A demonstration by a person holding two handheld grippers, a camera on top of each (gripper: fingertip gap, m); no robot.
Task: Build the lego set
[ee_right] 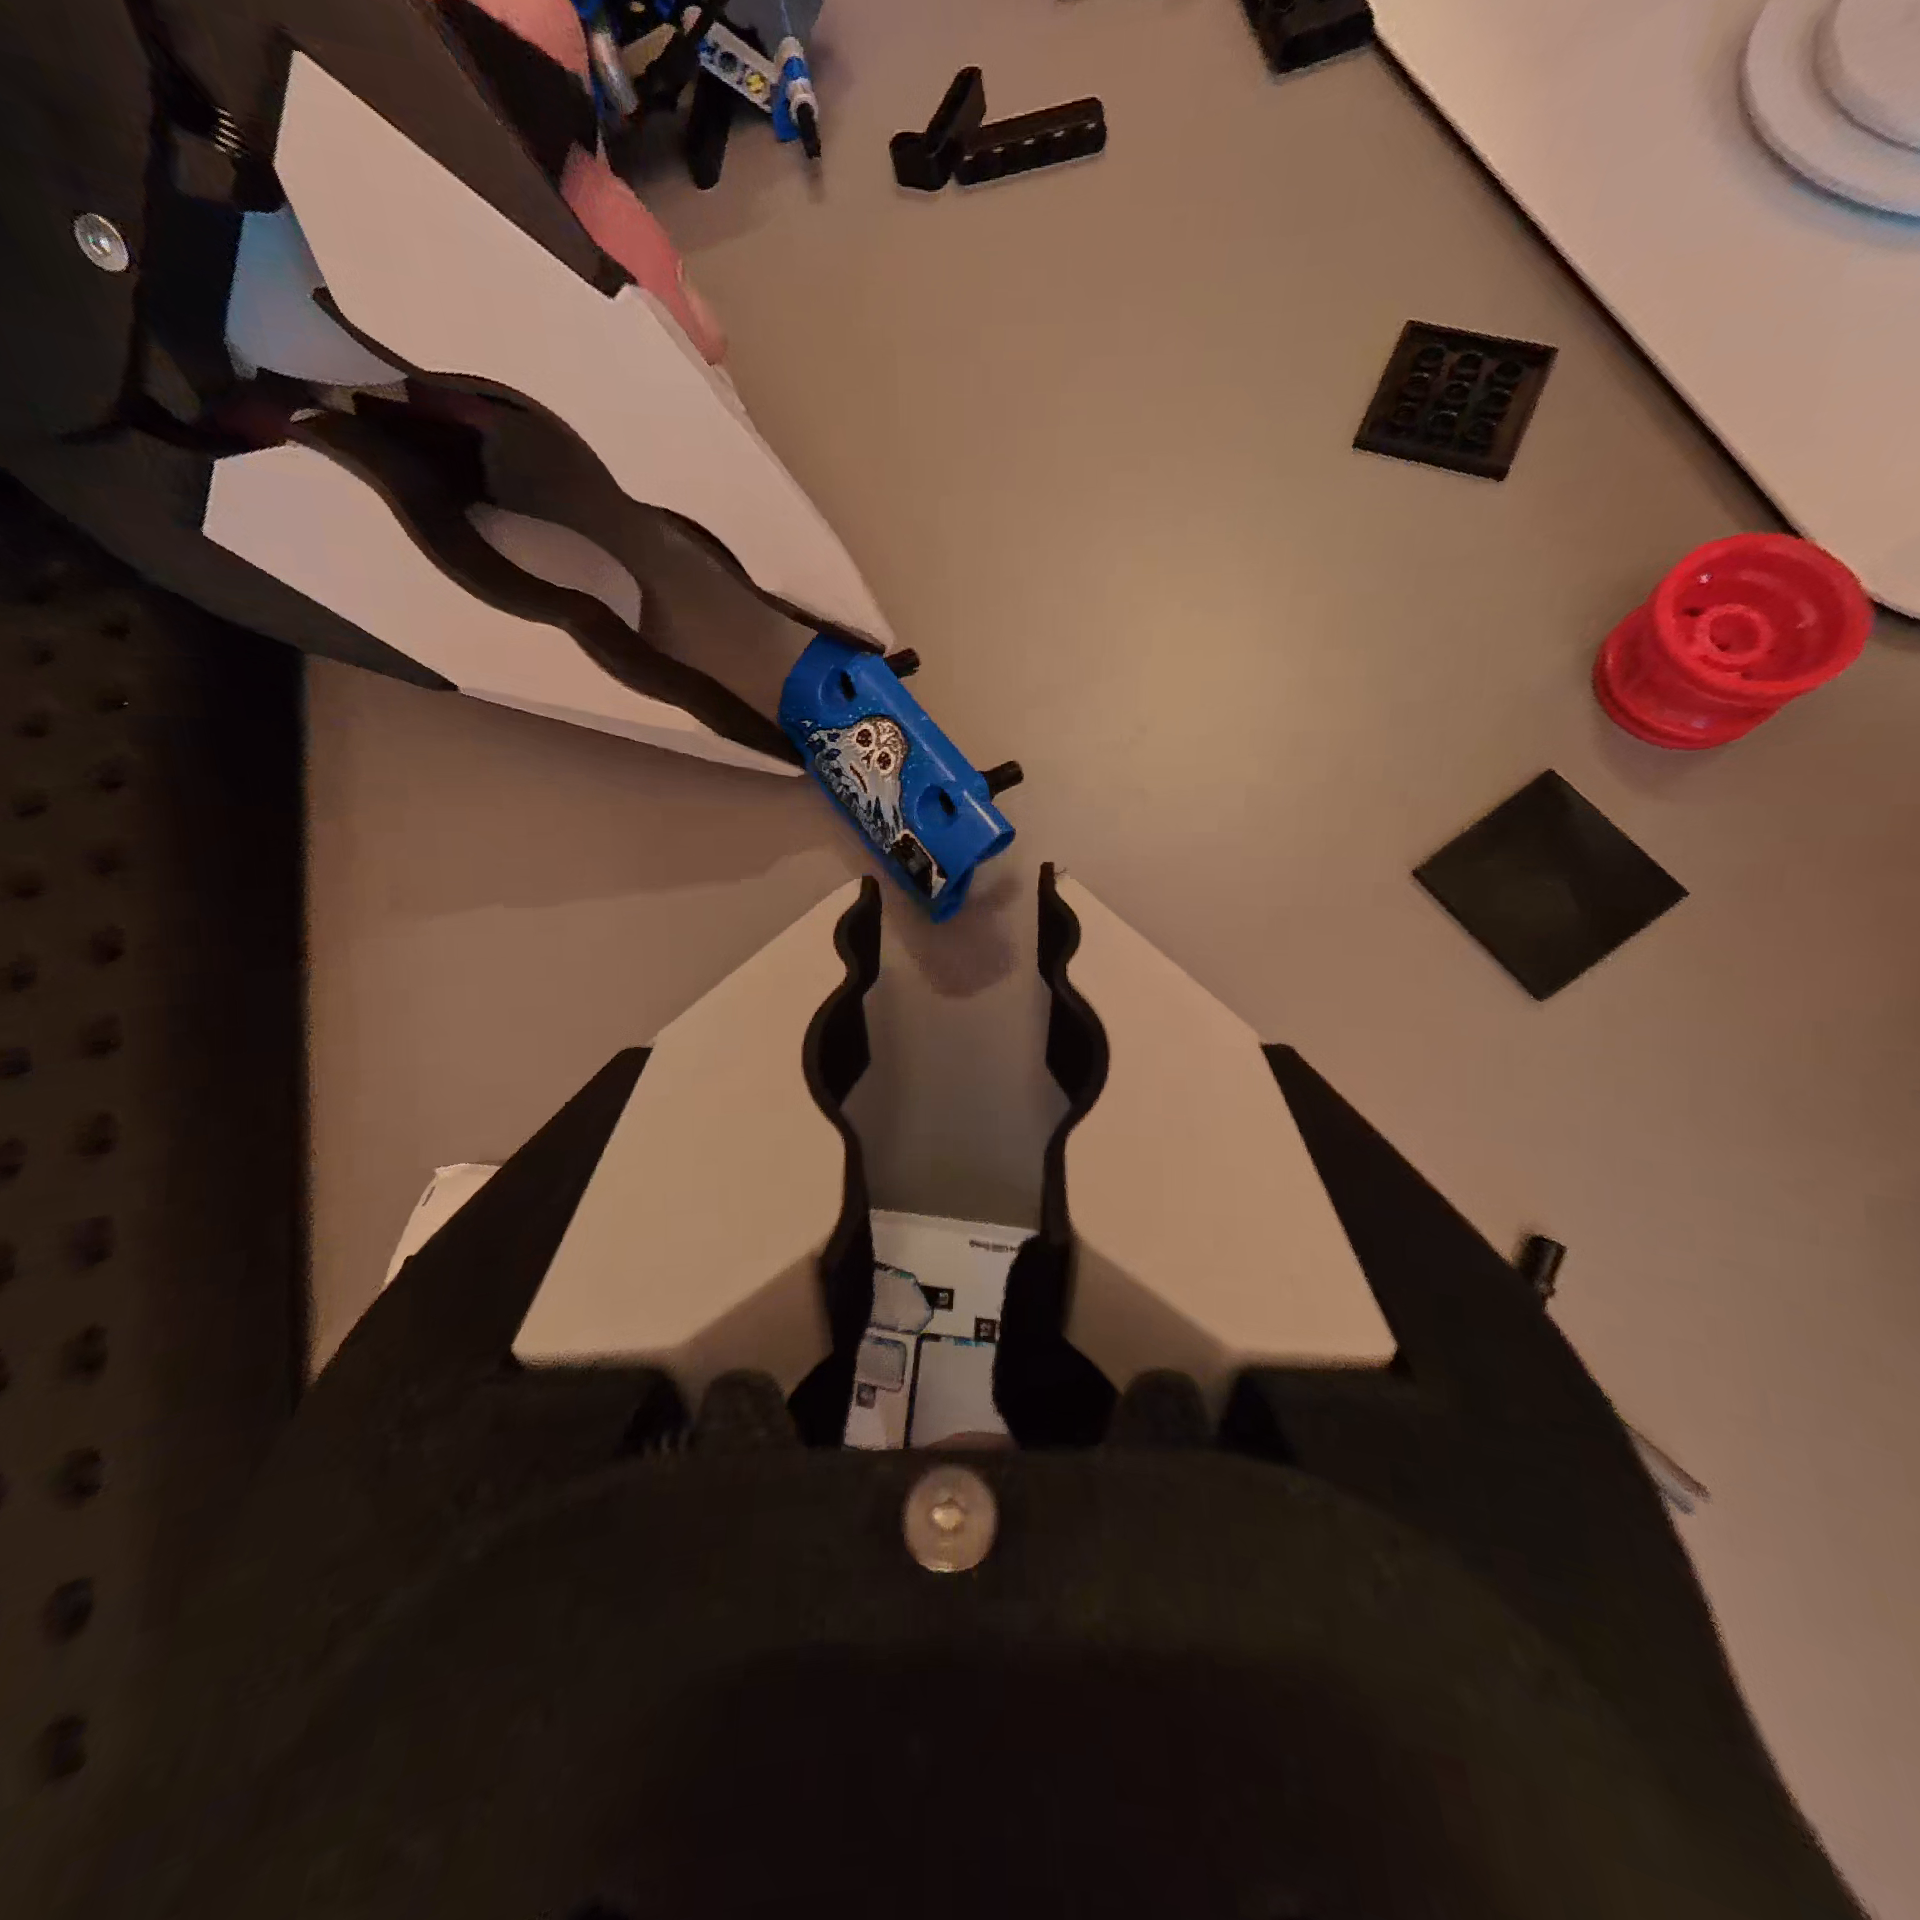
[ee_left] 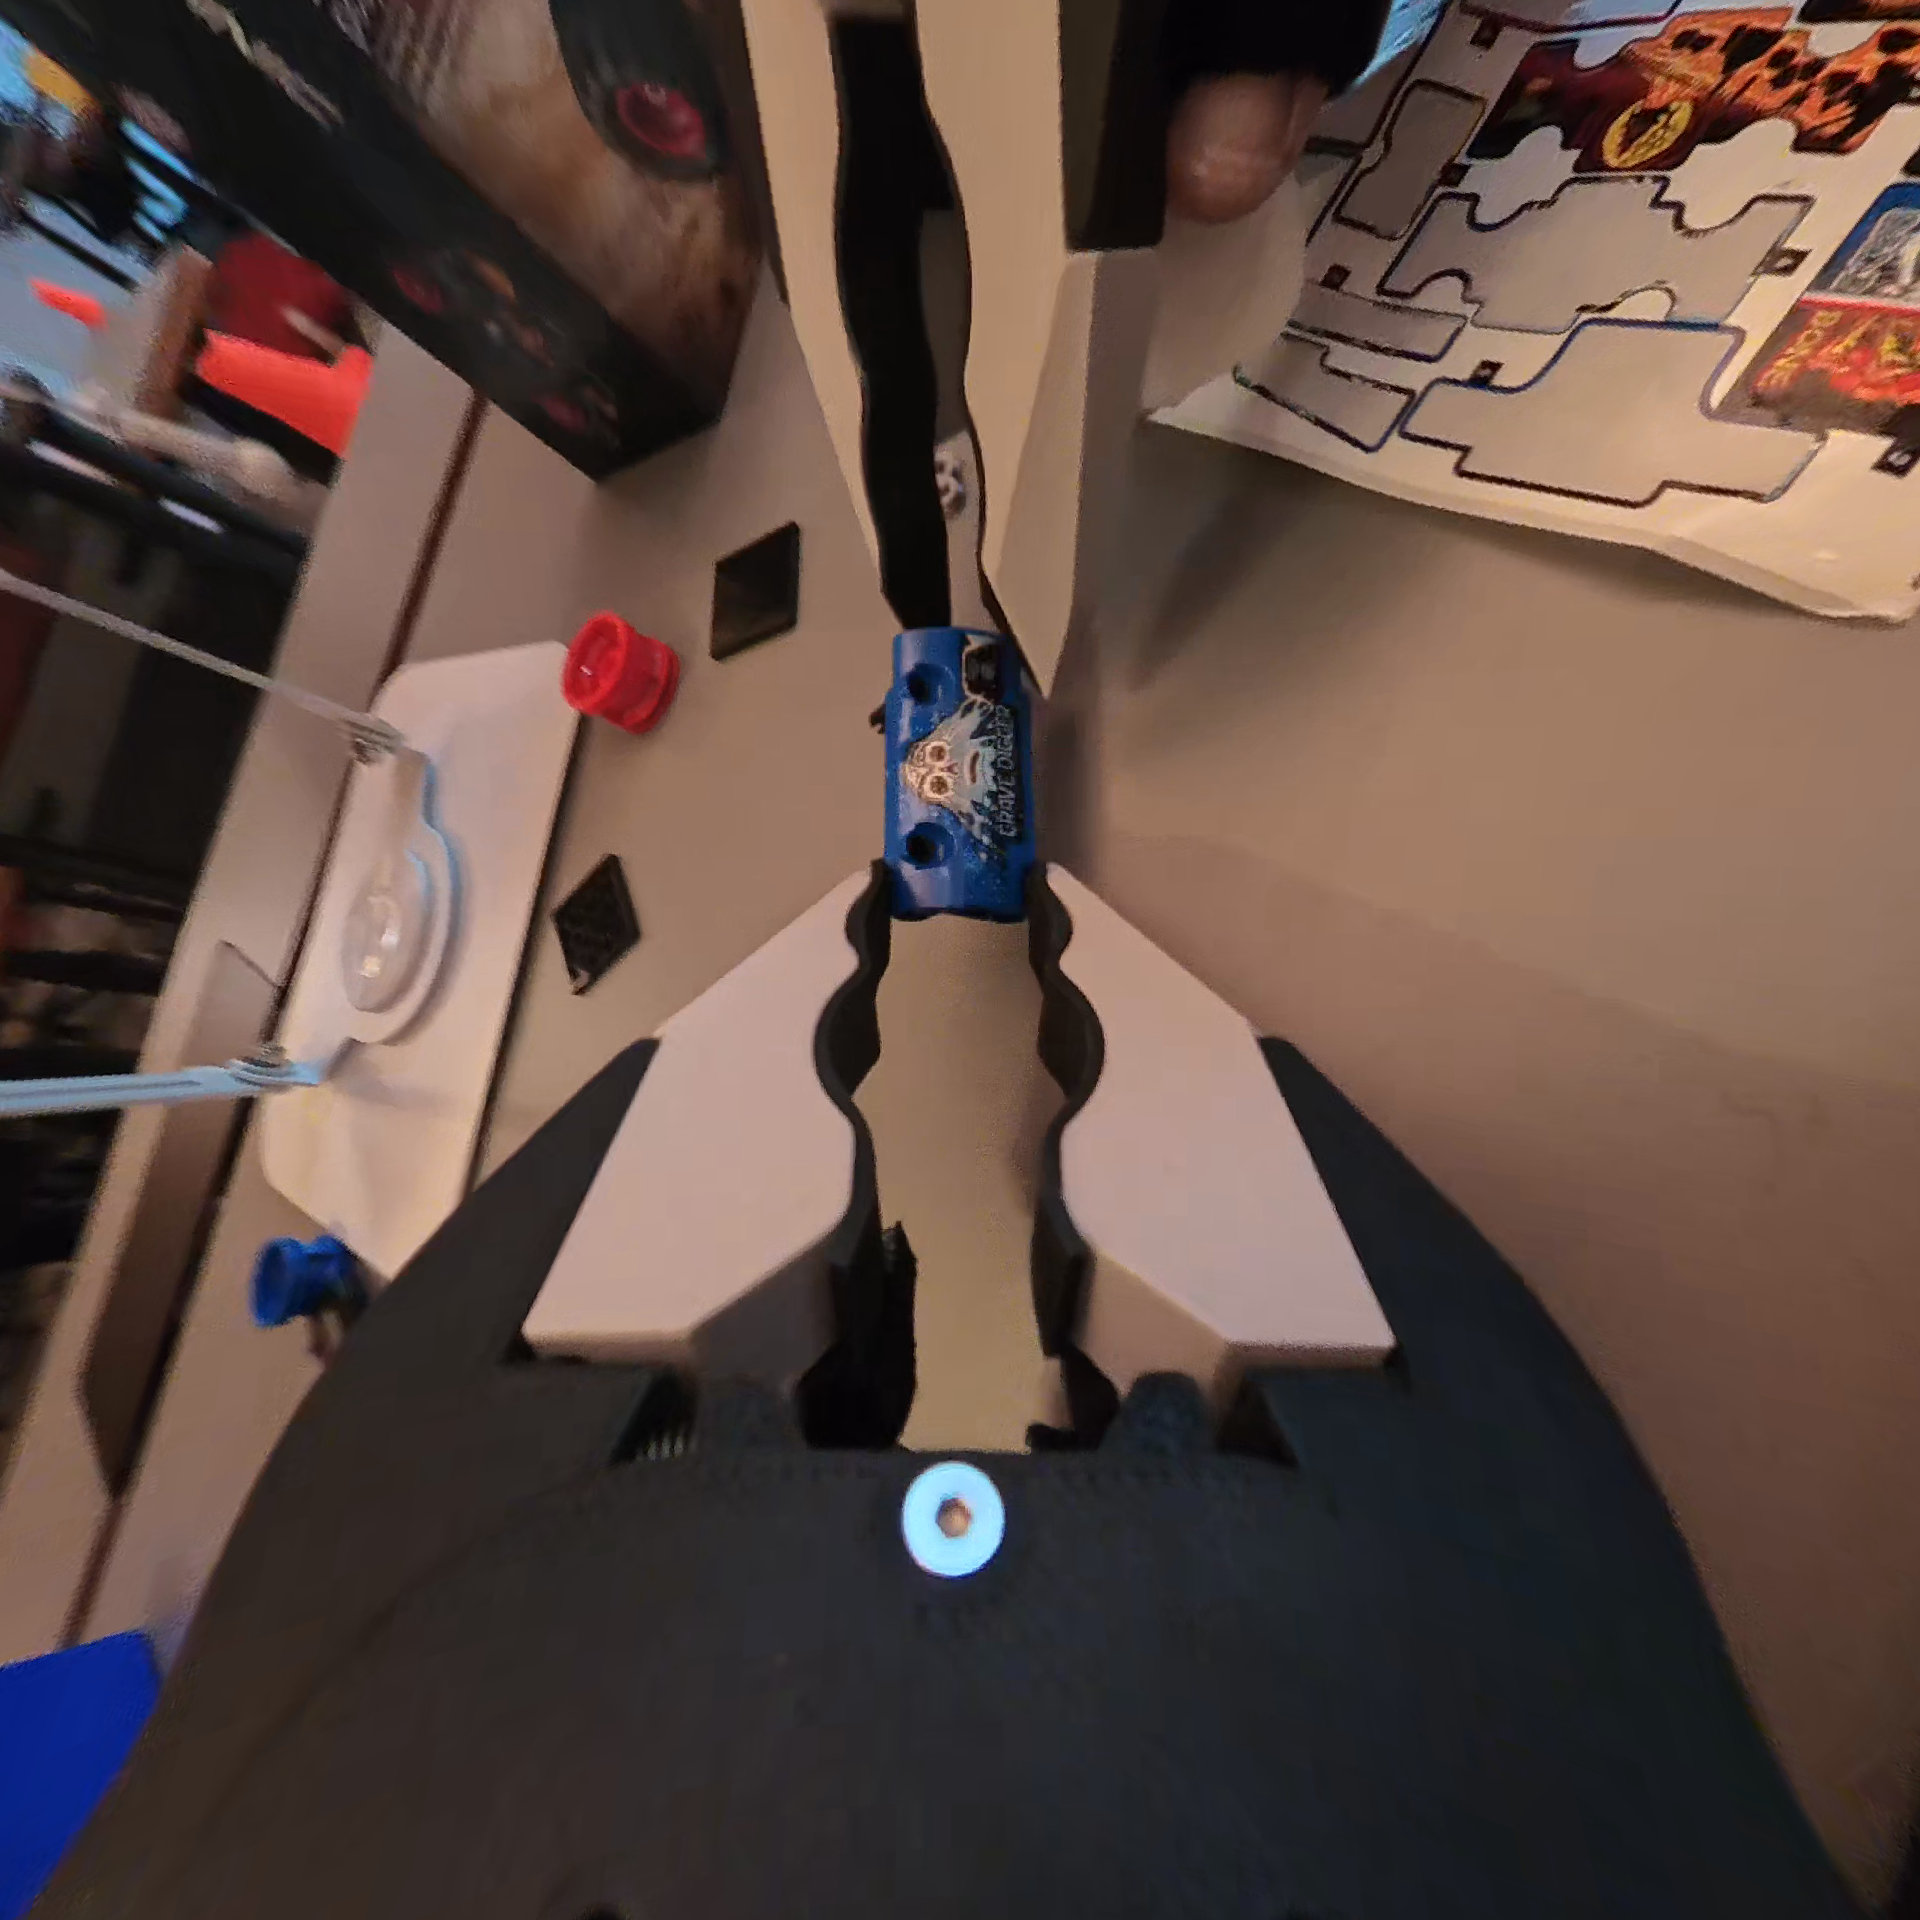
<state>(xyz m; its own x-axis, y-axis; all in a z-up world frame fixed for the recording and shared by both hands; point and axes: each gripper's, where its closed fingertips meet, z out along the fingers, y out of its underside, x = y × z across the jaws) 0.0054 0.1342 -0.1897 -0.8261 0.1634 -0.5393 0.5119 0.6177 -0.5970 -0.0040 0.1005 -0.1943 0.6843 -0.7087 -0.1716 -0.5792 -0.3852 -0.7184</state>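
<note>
Left claw (ee_left: 954,883) is pinching the small blue printed plastic brick (ee_left: 956,774); right claw (ee_right: 951,894) is gaping empty beside it, so a clumsy handover risks dropping it

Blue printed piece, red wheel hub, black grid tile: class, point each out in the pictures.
Blue printed piece (ee_left: 956,774): left wrist view, its printed face.
Red wheel hub (ee_right: 1730,636): right wrist view, its spoked face.
Black grid tile (ee_right: 1455,400): right wrist view, its middle.
</note>
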